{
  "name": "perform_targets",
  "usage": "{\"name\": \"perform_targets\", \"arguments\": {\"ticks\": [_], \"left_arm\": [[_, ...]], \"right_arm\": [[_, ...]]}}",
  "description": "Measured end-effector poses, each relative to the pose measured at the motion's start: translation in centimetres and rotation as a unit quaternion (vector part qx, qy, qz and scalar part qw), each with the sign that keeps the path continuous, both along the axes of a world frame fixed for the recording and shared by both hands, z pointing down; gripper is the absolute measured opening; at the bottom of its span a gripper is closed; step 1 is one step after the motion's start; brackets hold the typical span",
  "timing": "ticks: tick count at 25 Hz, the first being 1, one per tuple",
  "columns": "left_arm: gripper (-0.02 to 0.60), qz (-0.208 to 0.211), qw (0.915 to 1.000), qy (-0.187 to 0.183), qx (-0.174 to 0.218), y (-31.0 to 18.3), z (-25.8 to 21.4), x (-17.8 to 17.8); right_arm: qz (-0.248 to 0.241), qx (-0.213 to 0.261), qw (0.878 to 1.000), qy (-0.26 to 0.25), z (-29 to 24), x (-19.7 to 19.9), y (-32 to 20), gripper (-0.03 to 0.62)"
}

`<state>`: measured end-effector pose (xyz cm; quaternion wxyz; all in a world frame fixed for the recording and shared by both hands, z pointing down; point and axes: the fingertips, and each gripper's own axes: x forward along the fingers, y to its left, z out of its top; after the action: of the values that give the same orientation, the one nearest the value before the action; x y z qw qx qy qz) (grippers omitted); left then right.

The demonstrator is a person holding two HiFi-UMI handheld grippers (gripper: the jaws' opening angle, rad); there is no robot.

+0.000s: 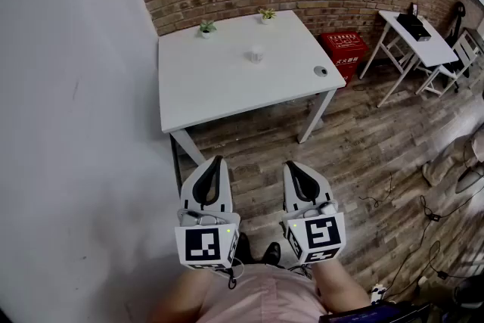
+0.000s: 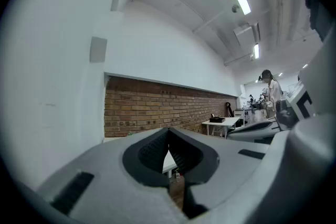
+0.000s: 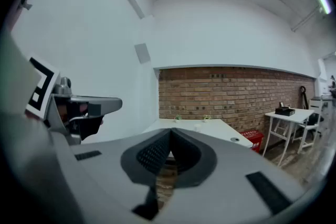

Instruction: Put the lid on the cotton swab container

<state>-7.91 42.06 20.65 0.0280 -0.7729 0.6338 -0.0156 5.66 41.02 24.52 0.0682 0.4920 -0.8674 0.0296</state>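
The small white cotton swab container (image 1: 255,54) stands near the middle of the white table (image 1: 204,87), far ahead of me. Its round lid (image 1: 321,72) lies apart from it at the table's right edge. Both also show small in the right gripper view, the container (image 3: 198,127) and the lid (image 3: 234,139). My left gripper (image 1: 218,159) and right gripper (image 1: 291,165) are held side by side close to my body, over the floor, short of the table. Both are shut with nothing between the jaws, as the left gripper (image 2: 168,131) and right gripper (image 3: 170,132) views show.
Two small potted plants (image 1: 206,28) (image 1: 267,13) stand at the table's far edge by the brick wall. A red box (image 1: 342,49) sits on the floor to the table's right, then a white folding table (image 1: 408,38). A white wall runs along the left. Cables (image 1: 423,215) lie on the wooden floor.
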Motion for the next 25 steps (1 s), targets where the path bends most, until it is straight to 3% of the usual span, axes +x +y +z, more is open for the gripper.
{"name": "perform_targets", "arguments": {"ticks": [11,12,13,14,25], "left_arm": [[0.002,-0.003,0.9999,0.011,-0.003,-1.8,1.1,-1.5],[0.063,0.000,0.9998,0.018,-0.004,-2.1,1.2,-1.7],[0.191,0.006,0.9996,0.027,-0.006,-2.5,1.4,-1.8],[0.252,0.015,0.9993,0.034,-0.008,-2.9,1.5,-2.0],[0.233,0.040,0.9987,0.026,-0.018,-6.0,2.7,-4.0]], "right_arm": [[0.016,0.002,1.000,-0.020,0.6,-0.9,-1.7,0.005],[0.014,0.001,1.000,-0.022,0.6,-1.2,-2.0,0.071],[0.011,0.000,1.000,-0.021,0.6,-1.5,-2.3,0.143],[0.012,0.001,1.000,-0.019,0.6,-1.8,-2.6,0.143],[0.047,0.019,0.999,0.001,0.7,-3.3,-5.8,0.132]]}}
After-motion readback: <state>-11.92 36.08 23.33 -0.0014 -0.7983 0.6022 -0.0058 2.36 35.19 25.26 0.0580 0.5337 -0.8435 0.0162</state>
